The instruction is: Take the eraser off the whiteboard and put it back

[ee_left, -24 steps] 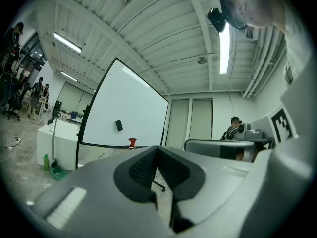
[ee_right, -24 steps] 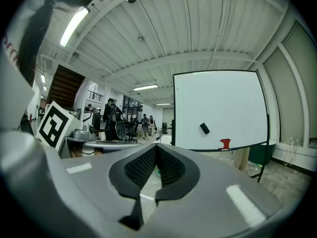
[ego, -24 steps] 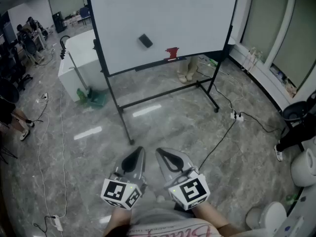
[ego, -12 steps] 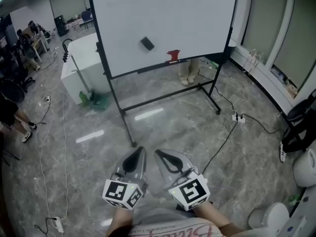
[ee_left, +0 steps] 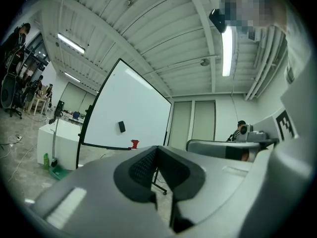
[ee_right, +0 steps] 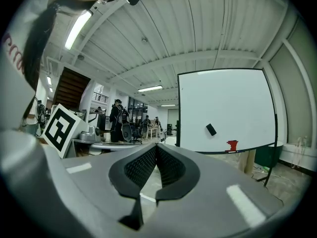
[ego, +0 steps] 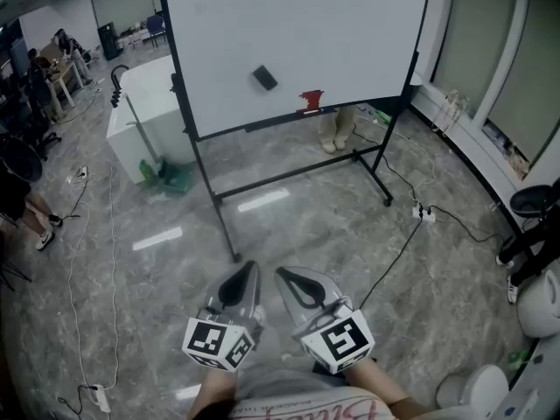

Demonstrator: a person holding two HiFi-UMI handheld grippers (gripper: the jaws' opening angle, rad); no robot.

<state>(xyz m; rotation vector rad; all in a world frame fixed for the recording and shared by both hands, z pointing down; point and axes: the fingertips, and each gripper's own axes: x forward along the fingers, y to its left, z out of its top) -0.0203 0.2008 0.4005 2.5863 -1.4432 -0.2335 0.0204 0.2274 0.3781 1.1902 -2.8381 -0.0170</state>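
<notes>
Grippers, two, both empty. Left gripper (ego: 248, 269) has its jaws pressed together with nothing between them; right gripper (ego: 283, 272) is the same. We hold both level and low in front of us, side by side, aimed towards the whiteboard (ego: 297, 24).

Eraser (ego: 265, 79): small, dark, tilted, stuck on the lower middle of the whiteboard and well apart from both grippers. We judge the task not yet begun.

Red item (ego: 310, 101): sits on the ledge just below and to the right of the eraser. We cannot tell what it is.

Cable (ego: 391, 245): runs across the floor (ego: 289, 226) from a power strip (ego: 422, 211) towards our feet.

Hazards, as we judge them:
- Jaws reaching the eraser without being spread would push it along the board or knock it down instead of taking it.
- A grip on one corner of the tilted eraser may let it twist and slip out.
- Pressing hard could rock or roll the stand (ego: 302, 169), which appears free-standing.
- A low approach may brush the red item off the ledge.
- The cable lies near our path and could catch a foot as we walk in.
</notes>
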